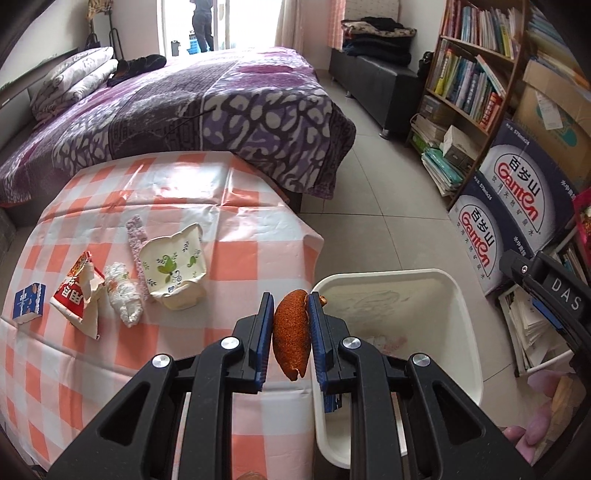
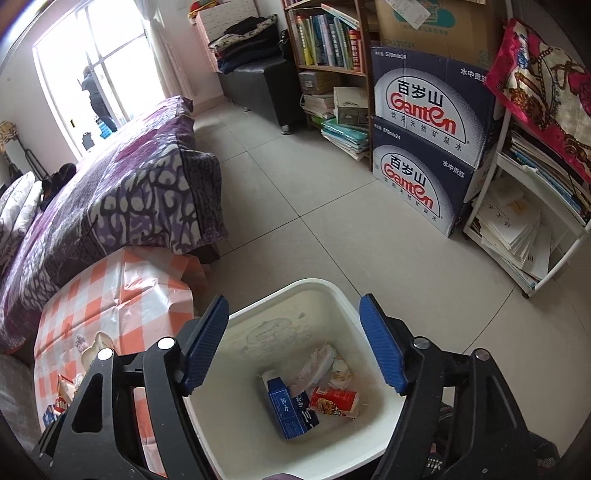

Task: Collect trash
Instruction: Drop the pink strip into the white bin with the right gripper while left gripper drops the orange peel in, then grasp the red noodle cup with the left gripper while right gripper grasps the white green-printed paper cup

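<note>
My left gripper (image 1: 290, 299) is shut on an orange-brown piece of peel (image 1: 291, 336), held at the table's right edge beside the white trash bin (image 1: 458, 306). On the checked table (image 1: 221, 206) lie a small blue carton (image 1: 29, 301), a red and white packet (image 1: 79, 291), a crumpled tissue (image 1: 123, 295), a pink strip (image 1: 135, 240) and a flattened paper cup with green flowers (image 1: 173, 266). My right gripper (image 2: 293, 306) stands open over the bin (image 2: 295, 286) with nothing between its fingers. In the bin lie a blue carton (image 2: 288, 410), a red packet (image 2: 334, 400) and crumpled white wrappers (image 2: 321, 362).
A bed with a purple cover (image 1: 184, 110) stands behind the table. Stacked water boxes (image 2: 424, 147), a bookshelf (image 2: 325, 40) and a white rack of papers (image 2: 517, 229) line the right side. Tiled floor (image 2: 314, 203) lies between. A person stands at the far window (image 1: 203, 26).
</note>
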Motion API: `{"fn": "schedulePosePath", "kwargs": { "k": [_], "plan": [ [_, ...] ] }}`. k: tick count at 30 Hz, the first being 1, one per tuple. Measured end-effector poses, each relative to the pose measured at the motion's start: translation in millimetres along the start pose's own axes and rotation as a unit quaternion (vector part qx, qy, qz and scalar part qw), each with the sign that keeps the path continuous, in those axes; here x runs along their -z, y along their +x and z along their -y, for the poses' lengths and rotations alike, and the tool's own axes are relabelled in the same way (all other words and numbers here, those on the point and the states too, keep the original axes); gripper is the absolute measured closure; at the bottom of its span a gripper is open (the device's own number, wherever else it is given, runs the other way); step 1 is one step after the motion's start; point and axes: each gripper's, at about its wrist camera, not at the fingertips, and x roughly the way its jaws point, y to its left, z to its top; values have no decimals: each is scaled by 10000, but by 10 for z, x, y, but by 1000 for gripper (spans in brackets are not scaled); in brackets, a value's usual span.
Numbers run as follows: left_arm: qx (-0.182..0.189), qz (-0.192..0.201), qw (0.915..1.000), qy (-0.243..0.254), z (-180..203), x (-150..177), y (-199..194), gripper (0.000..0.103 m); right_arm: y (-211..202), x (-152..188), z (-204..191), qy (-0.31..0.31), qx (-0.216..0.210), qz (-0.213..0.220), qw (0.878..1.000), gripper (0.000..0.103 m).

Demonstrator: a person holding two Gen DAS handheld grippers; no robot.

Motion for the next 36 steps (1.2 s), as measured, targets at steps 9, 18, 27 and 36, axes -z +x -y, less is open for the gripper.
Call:
{"fn": "schedulePosePath", "kwargs": {
  "k": [9, 18, 27, 36],
  "plan": [
    [350, -303, 9986, 252, 302, -26, 115, 83, -60, -109, 288, 568, -32, 121, 9983, 27],
    [1171, -914, 9888, 170, 407, -2, 287, 45, -70, -141, 391, 838, -54, 168, 9963, 25],
    [661, -750, 9948, -182, -38, -46, 272, 39, 2, -84, 191, 626, -144, 2, 9979, 21],
    [-796, -666, 9946, 42, -803, -166, 315, 19, 113, 78, -268, -8, -289, -340, 9990, 15]
  ]
}}
